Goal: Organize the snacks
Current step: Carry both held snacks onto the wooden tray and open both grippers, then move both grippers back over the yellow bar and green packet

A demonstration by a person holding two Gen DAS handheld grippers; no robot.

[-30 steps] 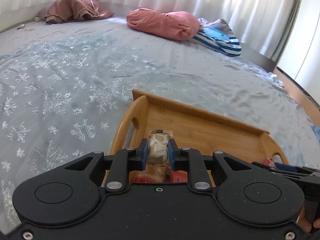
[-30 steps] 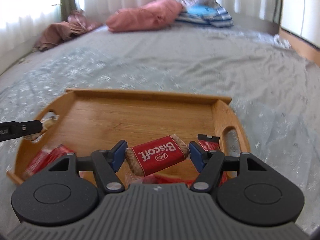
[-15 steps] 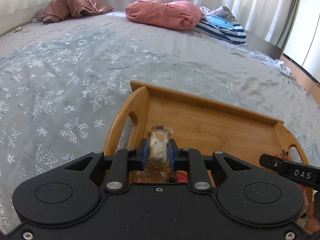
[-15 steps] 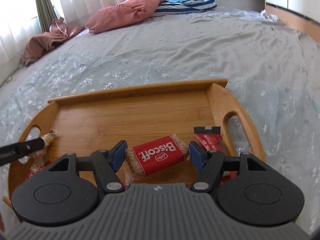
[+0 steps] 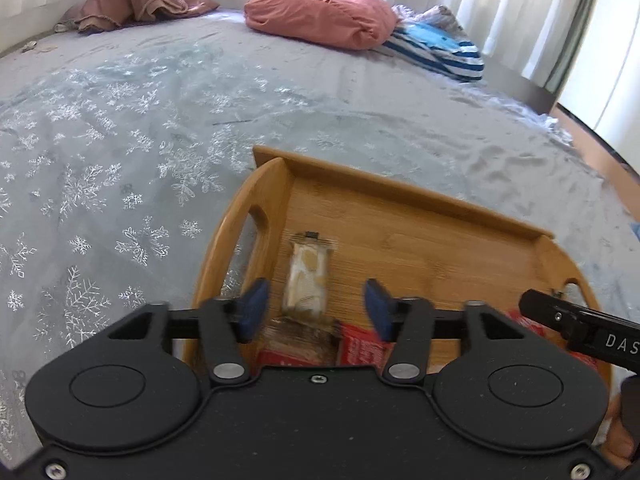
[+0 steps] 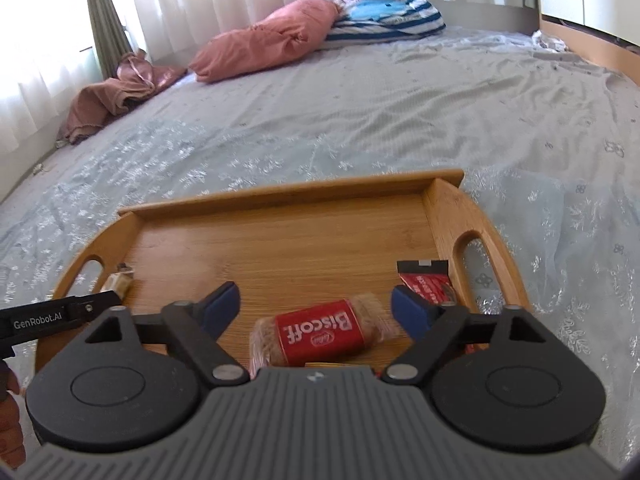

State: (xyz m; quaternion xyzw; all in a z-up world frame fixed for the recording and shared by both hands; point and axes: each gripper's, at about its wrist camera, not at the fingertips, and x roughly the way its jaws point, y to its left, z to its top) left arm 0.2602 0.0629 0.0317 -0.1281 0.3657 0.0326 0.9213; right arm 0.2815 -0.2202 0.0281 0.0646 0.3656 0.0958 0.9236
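Note:
A wooden tray (image 5: 420,200) (image 6: 288,196) with handle cut-outs lies on the bed. My left gripper (image 5: 316,304) is open over the tray's left end; a beige wrapped snack (image 5: 306,276) lies loose on the tray between its jaws. My right gripper (image 6: 316,306) is open; a red Biscoff packet (image 6: 320,334) lies on the tray between its jaws. Another red packet (image 6: 426,282) lies by the right handle. More red packets (image 5: 360,346) lie at the tray's near edge. The beige snack also shows in the right wrist view (image 6: 118,280).
The grey snowflake bedspread (image 5: 120,140) surrounds the tray. A pink pillow (image 5: 320,18), a striped blue bundle (image 5: 436,46) and a brown cloth (image 5: 136,2) lie at the far end by the curtains. The bed's wooden edge (image 6: 592,48) runs at the right.
Both grippers have opened. The beige snack and the Biscoff packet have left the jaws and now lie on the tray.

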